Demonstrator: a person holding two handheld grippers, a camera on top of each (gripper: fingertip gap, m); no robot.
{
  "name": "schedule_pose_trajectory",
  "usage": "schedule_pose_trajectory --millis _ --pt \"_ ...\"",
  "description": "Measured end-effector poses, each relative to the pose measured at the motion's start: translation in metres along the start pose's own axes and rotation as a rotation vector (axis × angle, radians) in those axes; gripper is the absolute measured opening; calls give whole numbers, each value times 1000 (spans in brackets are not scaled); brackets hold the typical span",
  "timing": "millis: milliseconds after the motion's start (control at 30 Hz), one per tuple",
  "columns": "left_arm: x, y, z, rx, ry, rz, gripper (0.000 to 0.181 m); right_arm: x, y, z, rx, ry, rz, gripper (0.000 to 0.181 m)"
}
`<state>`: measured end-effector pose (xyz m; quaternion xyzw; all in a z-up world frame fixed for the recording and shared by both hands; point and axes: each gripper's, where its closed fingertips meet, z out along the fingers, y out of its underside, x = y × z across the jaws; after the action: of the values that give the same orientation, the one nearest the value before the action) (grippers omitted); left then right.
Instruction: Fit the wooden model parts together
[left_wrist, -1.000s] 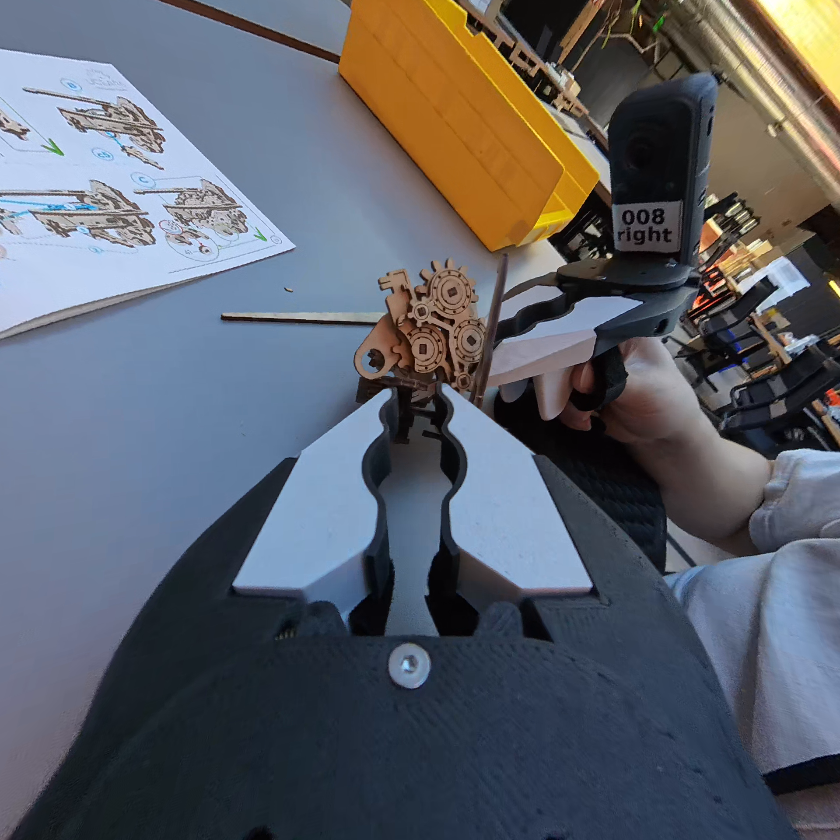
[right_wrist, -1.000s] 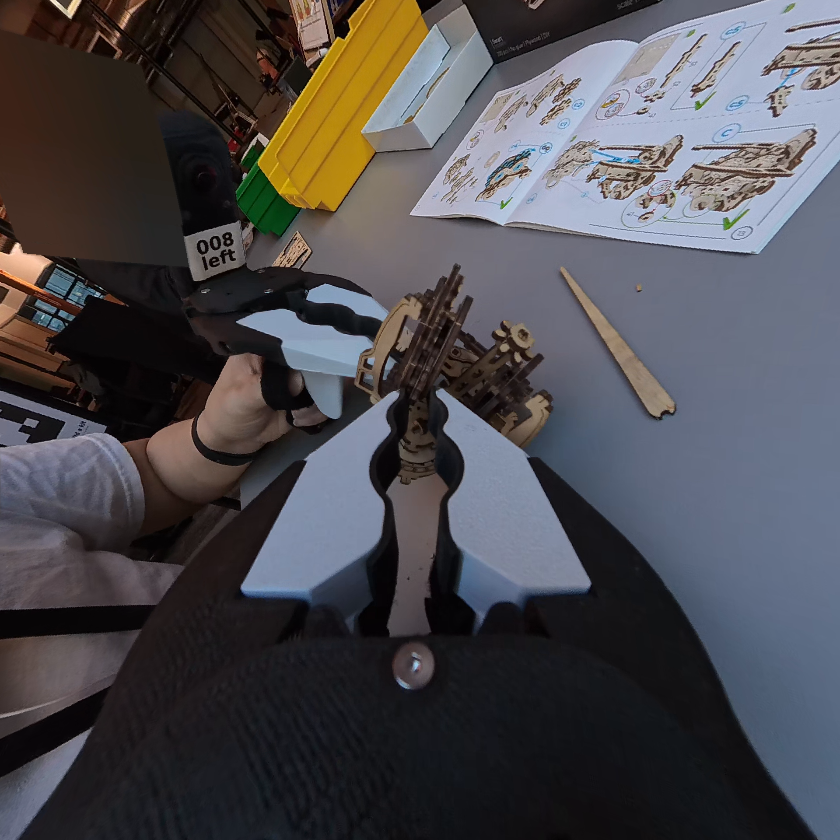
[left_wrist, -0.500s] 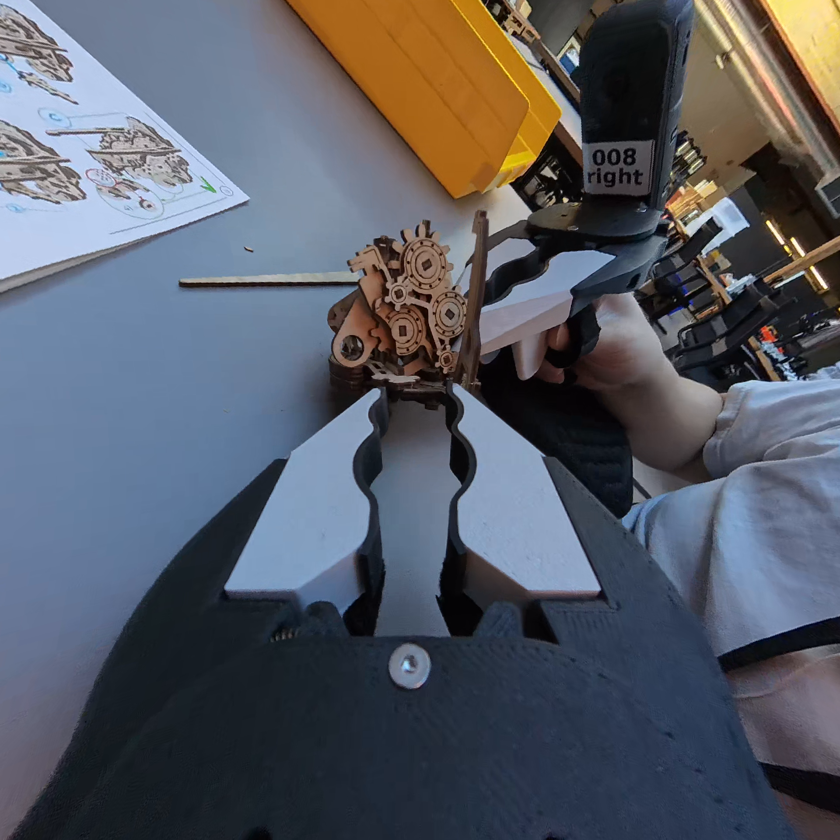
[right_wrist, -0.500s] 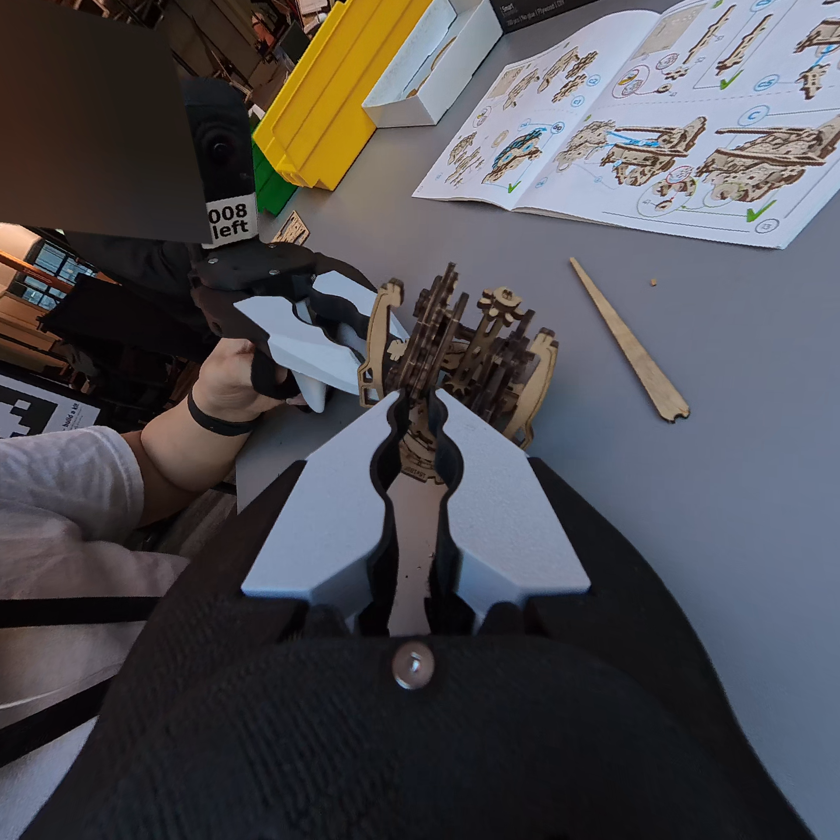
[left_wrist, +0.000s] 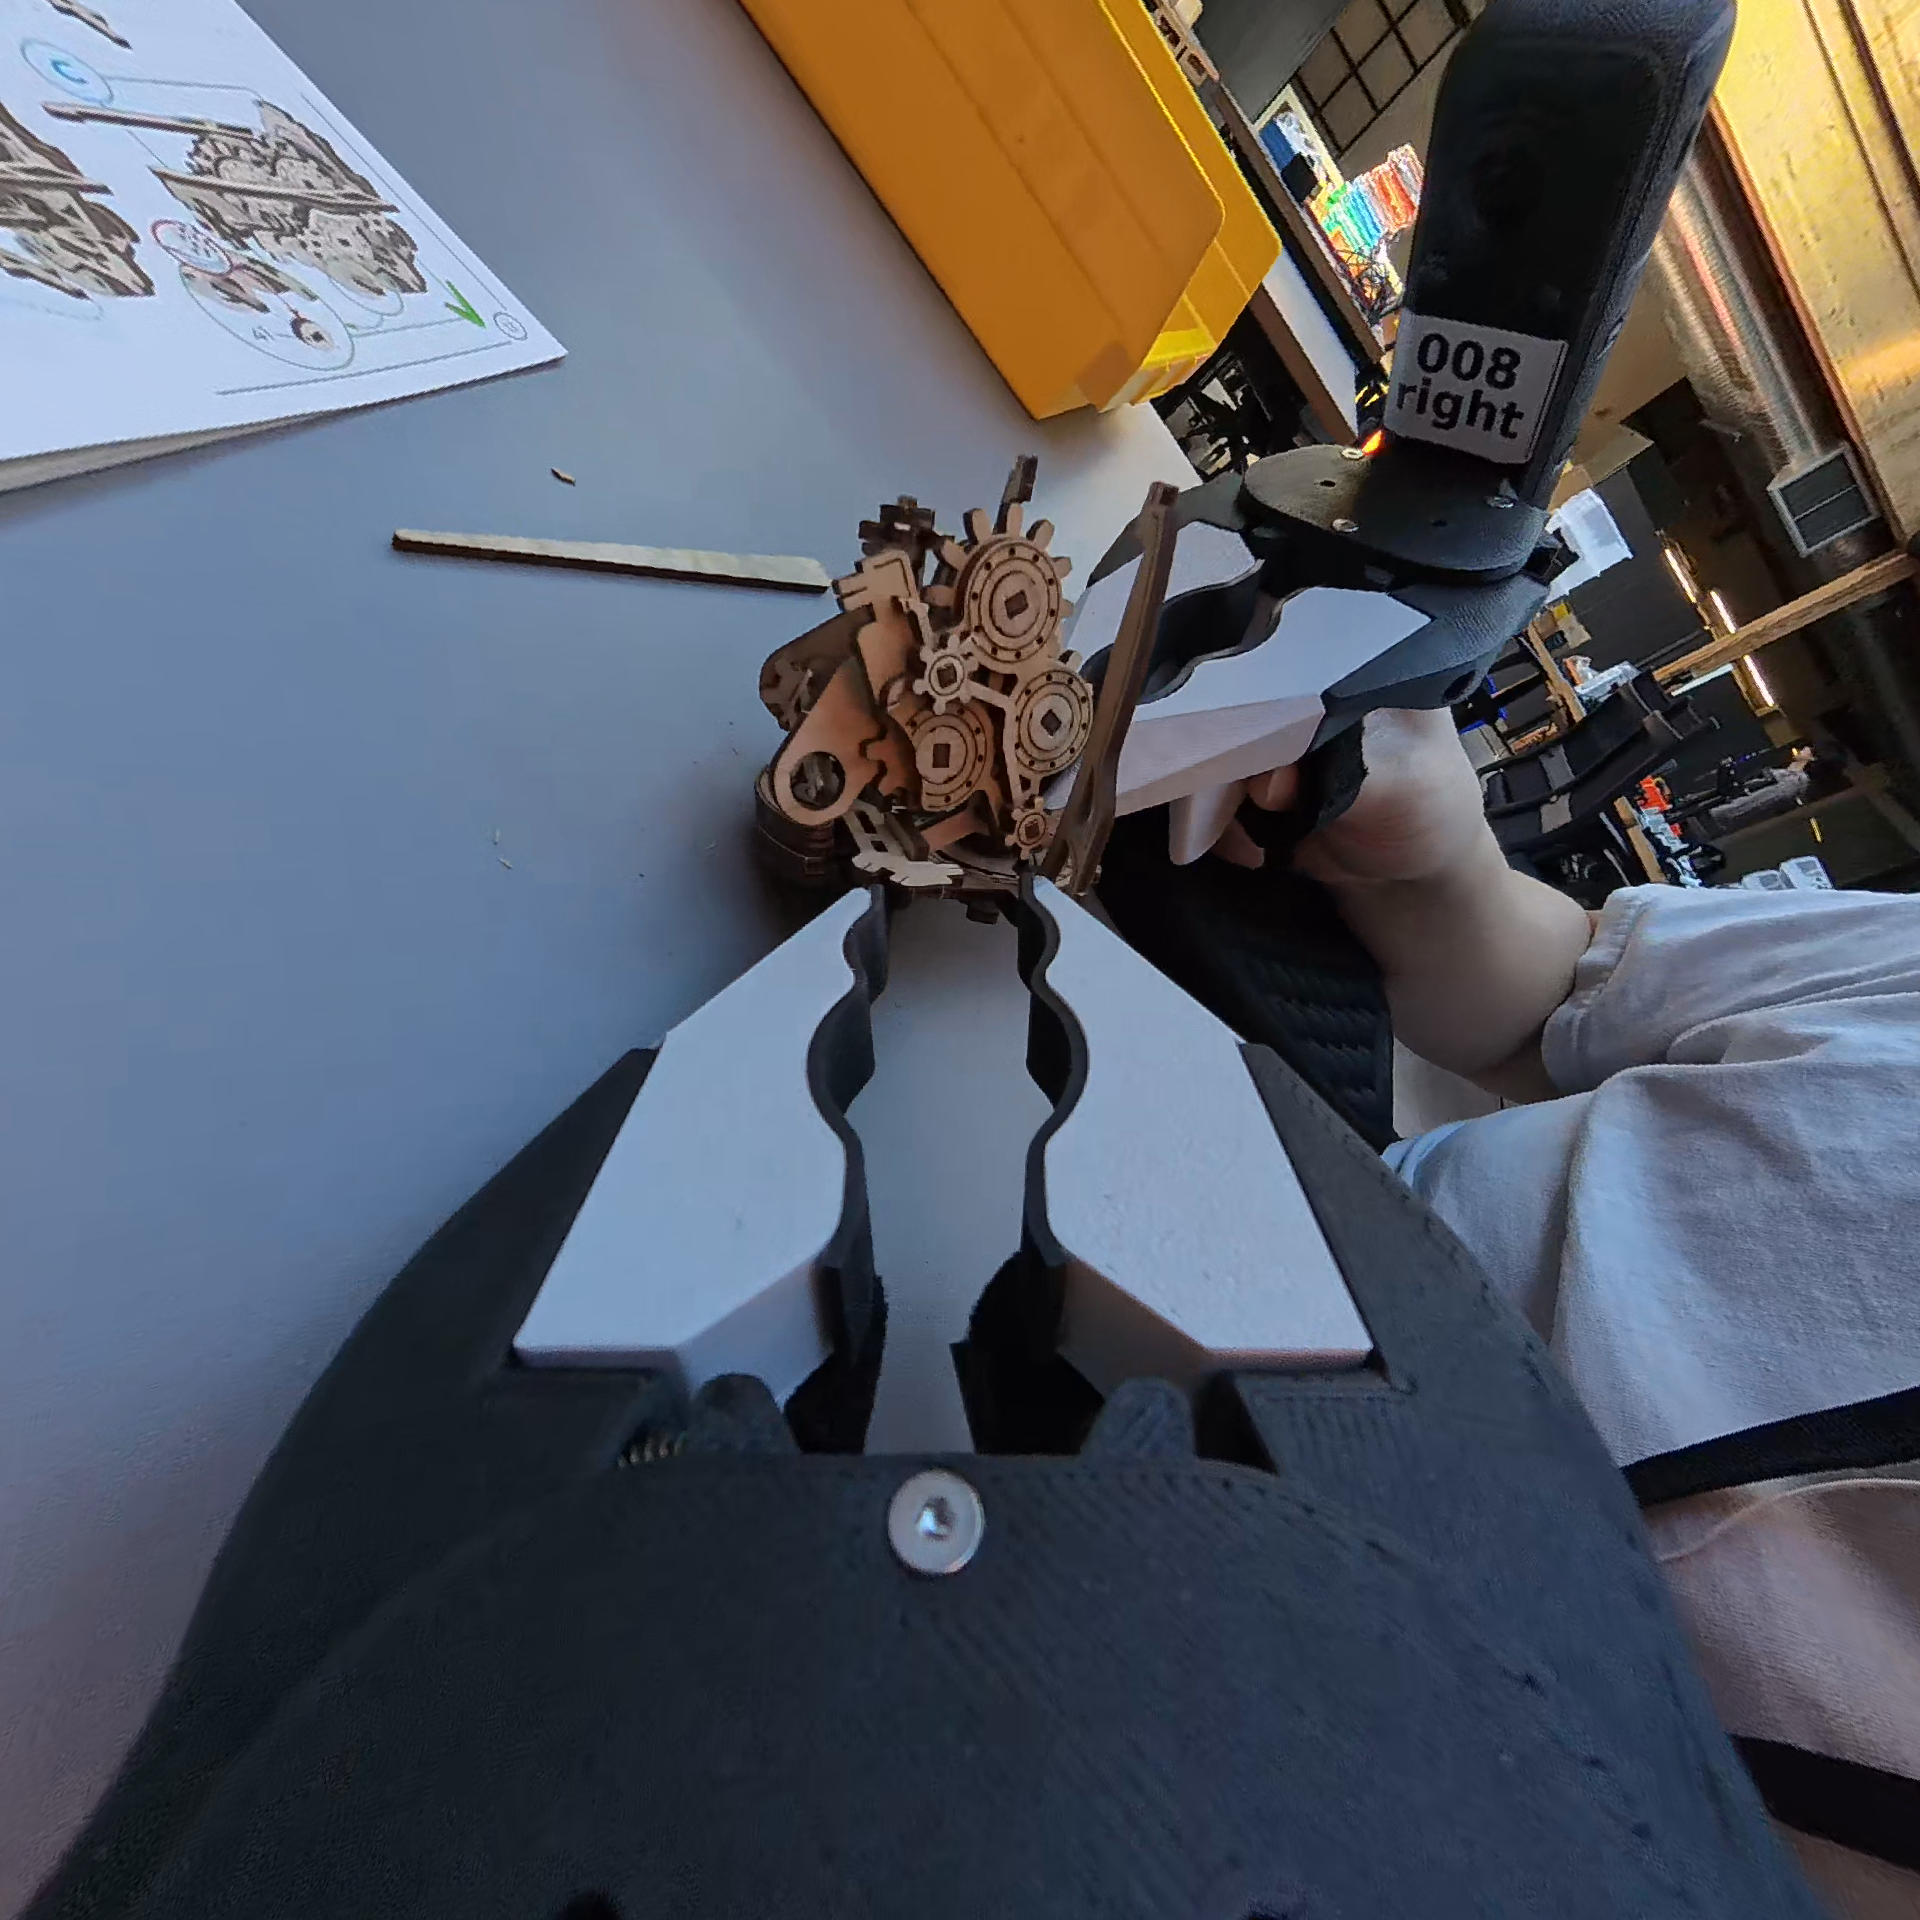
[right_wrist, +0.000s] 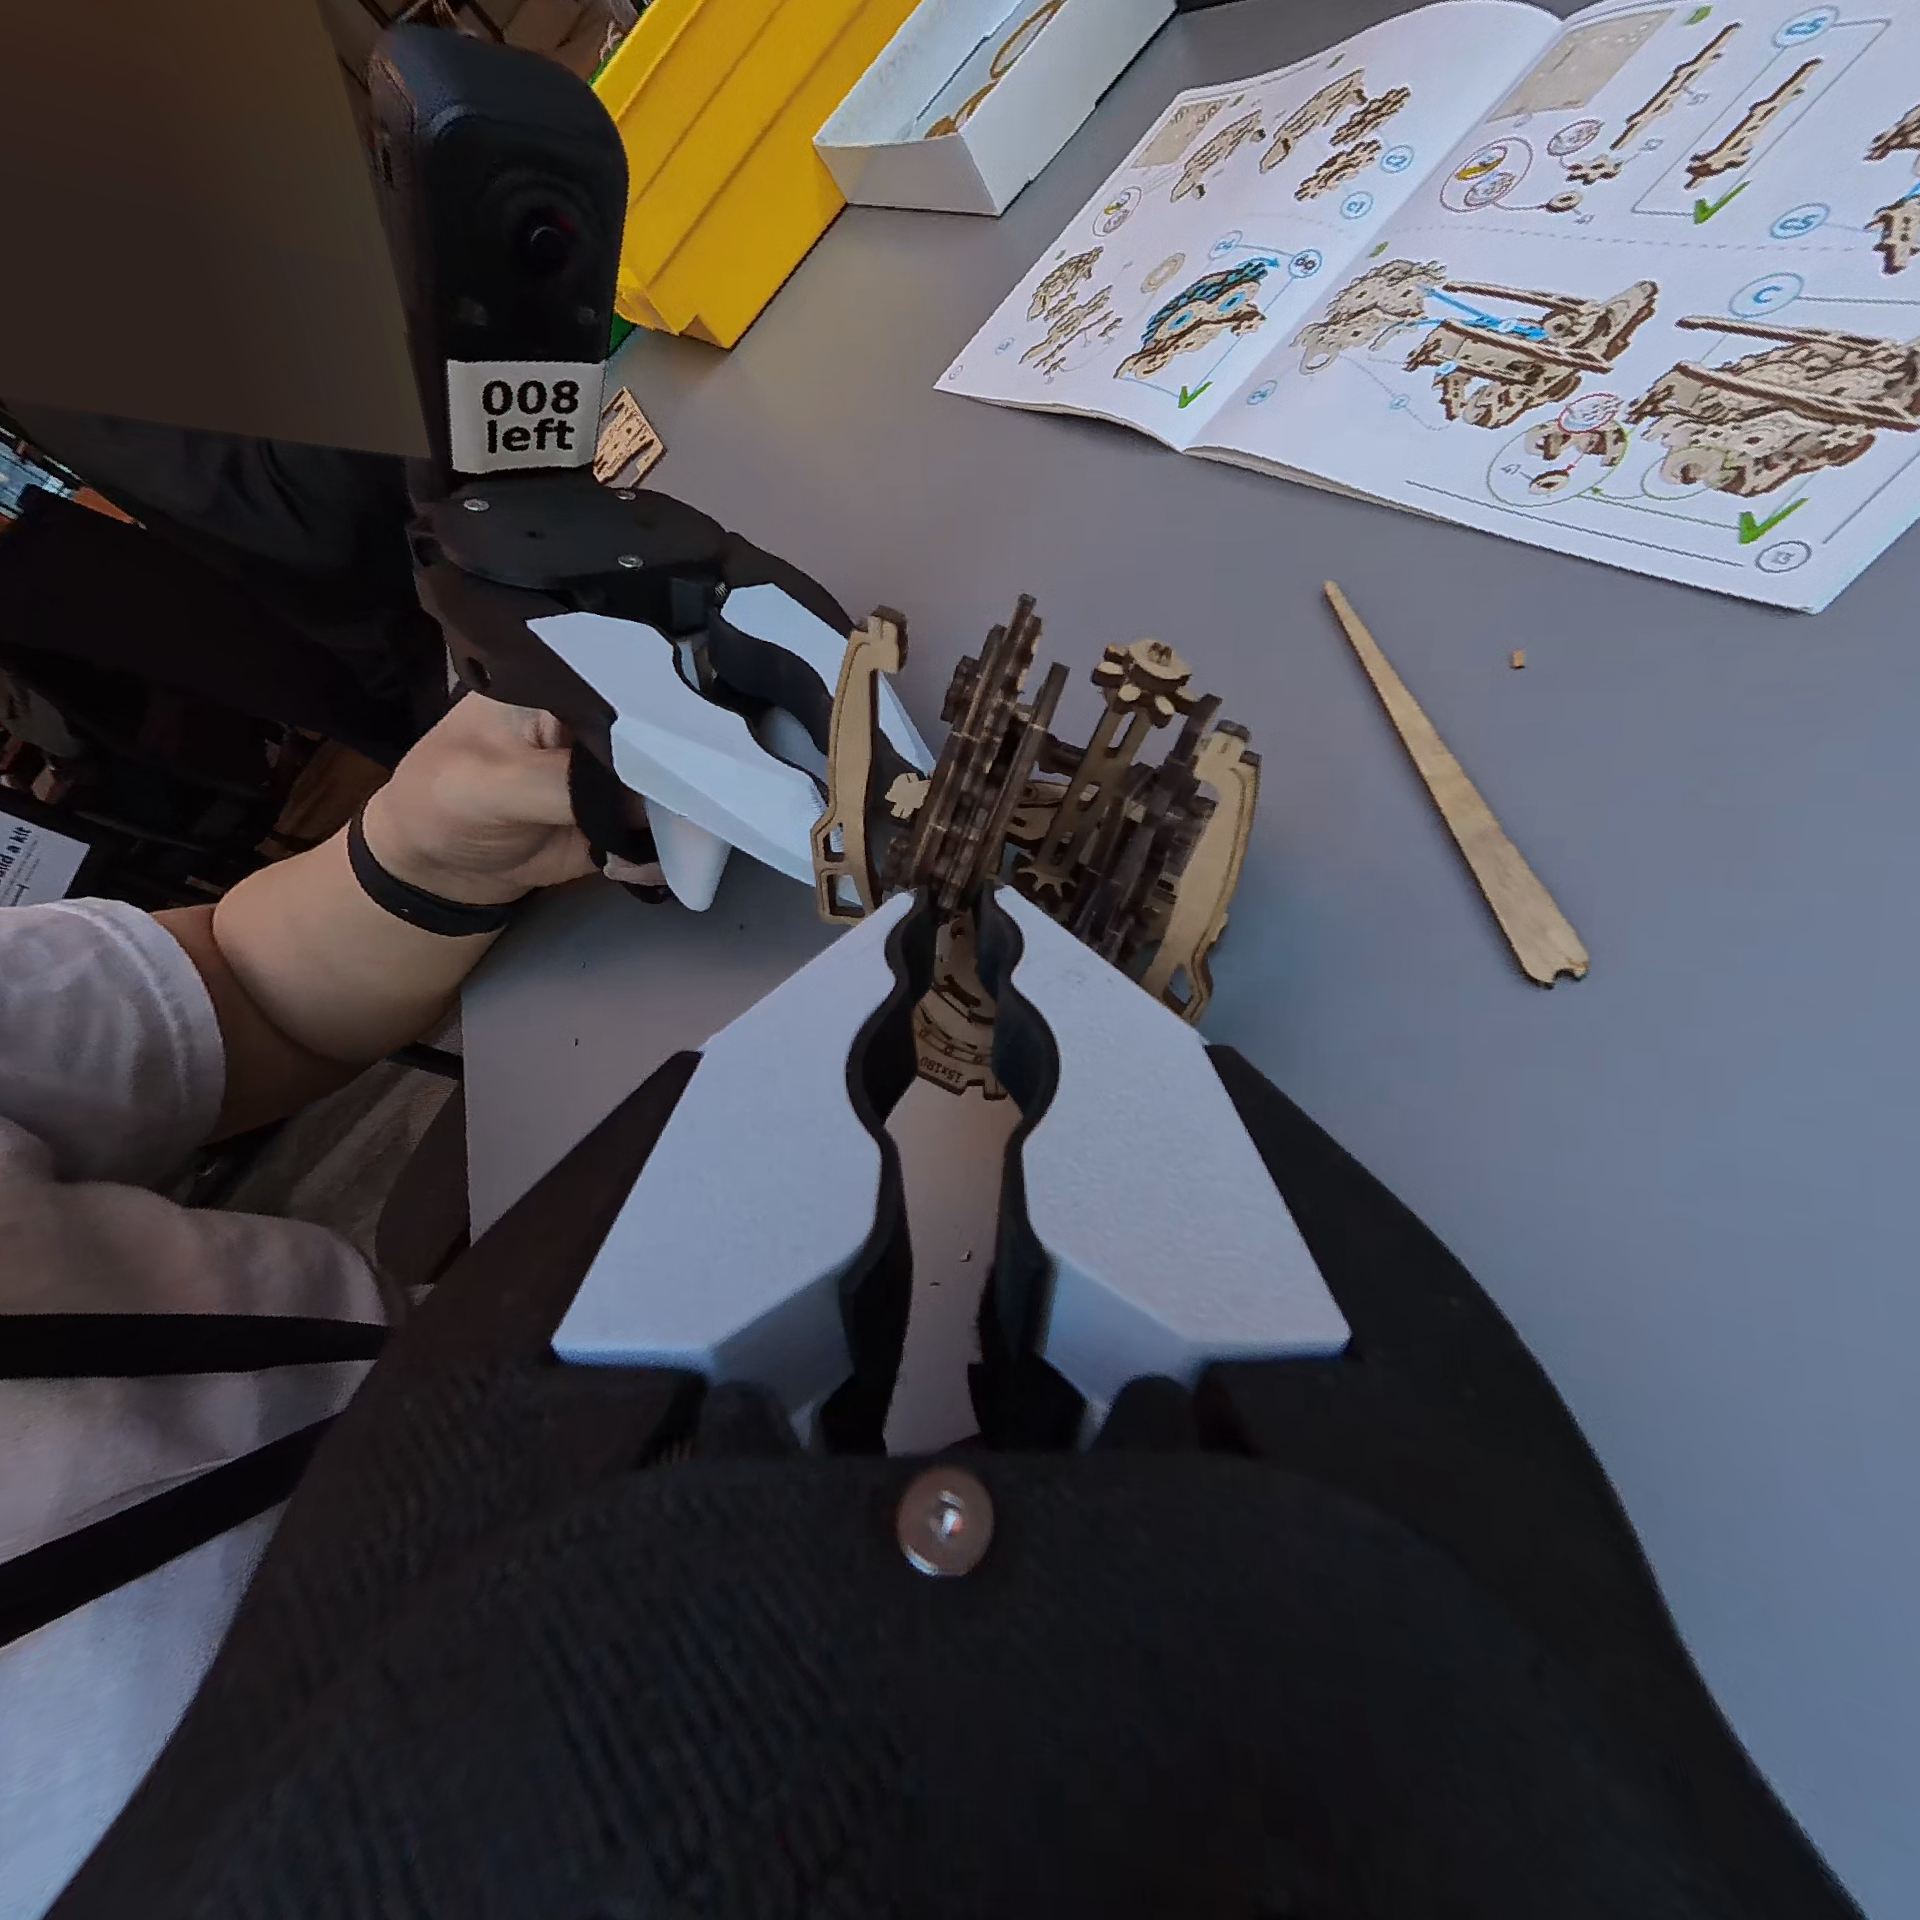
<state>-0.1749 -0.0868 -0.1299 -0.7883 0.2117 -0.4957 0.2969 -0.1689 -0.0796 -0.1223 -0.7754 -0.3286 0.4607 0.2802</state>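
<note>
A wooden gear model stands on the grey table between both grippers. Its gear faces turn toward the left wrist view; the right wrist view shows it edge-on. My left gripper has its tips closed on the model's lower edge, with the jaws a modest gap apart. It also shows in the right wrist view beside a side plate. My right gripper is shut on a thin wooden plate of the model. It enters the left wrist view from the right.
A loose tapered wooden strip lies on the table beyond the model. An open instruction booklet, a yellow bin and a white box sit farther back. A small wooden piece lies near the table edge. Both grippers' tips are close together, under 4 cm apart.
The model has turned from tilted to upright on the table. Both grippers have come closer to it. The left jaws stand a little wider apart than before.
</note>
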Motion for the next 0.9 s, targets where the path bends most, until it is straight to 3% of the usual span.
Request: schedule_pose_trajectory --millis 467,900 --pt "2 4 3 13 -24 -8 21 -5 4 -2 9 119 -141 6" --pt "5 8 5 23 -85 36 17 -7 11 -6 11 132 -131 6"
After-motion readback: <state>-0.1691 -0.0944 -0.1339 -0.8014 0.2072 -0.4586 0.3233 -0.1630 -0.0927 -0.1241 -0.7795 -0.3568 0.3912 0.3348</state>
